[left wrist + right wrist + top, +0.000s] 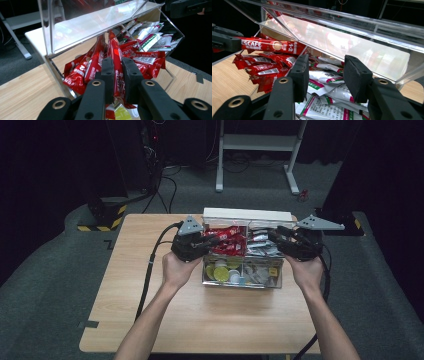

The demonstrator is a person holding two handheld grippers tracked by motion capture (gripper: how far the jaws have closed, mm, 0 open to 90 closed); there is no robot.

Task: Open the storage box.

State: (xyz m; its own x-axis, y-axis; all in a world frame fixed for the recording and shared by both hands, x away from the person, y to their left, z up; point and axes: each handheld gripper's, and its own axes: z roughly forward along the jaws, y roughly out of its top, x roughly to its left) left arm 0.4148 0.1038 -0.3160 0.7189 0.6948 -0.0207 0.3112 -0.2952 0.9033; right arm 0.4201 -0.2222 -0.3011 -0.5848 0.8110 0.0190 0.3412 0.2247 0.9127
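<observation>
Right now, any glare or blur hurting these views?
High view: dim, dark surroundings, soft detail in the clear box. Left gripper view: lid reflects white glare; red sachet sharp. Right gripper view: lid panel hazy with reflections; white packets clear.

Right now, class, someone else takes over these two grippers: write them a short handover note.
Left gripper: shut on one red coffee stick, lifted above the others in the clear box.
Right gripper: jaws open, nothing between the pads, hovering over the white sachets.
Done: one red stick gripped.
Left: carry it out of the box; where it goes isn't visible. The white sachets are untouched.
</observation>
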